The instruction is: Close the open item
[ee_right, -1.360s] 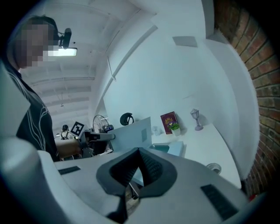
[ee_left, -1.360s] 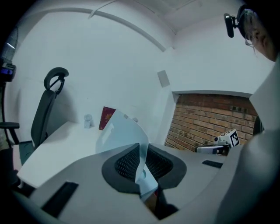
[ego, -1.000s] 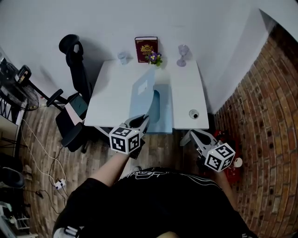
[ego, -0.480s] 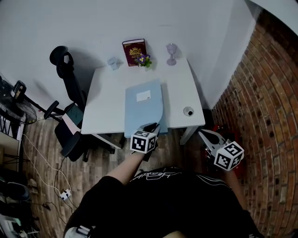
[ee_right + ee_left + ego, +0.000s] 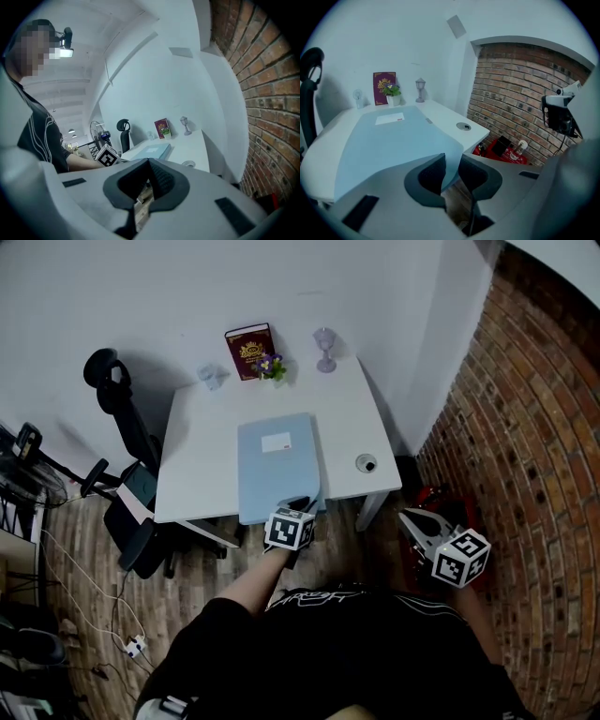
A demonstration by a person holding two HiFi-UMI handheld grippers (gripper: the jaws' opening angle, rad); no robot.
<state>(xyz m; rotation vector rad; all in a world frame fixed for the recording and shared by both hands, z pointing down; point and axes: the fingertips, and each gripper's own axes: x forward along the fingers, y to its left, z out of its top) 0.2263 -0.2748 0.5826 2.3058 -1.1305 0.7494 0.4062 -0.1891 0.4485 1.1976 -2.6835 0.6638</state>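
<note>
Head view: left gripper (image 5: pixel 304 503), jaws just parted round folder (image 5: pixel 277 460) corner; right gripper (image 5: pixel 410 518), jaws together, clear of table (image 5: pixel 202 460) edge.

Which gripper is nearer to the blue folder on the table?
Left. The left gripper is at the near edge of the blue folder; its jaws have just been opening, the folder's corner between them. The right gripper, shut, hangs off the near right corner of the table, clear of it.
</note>
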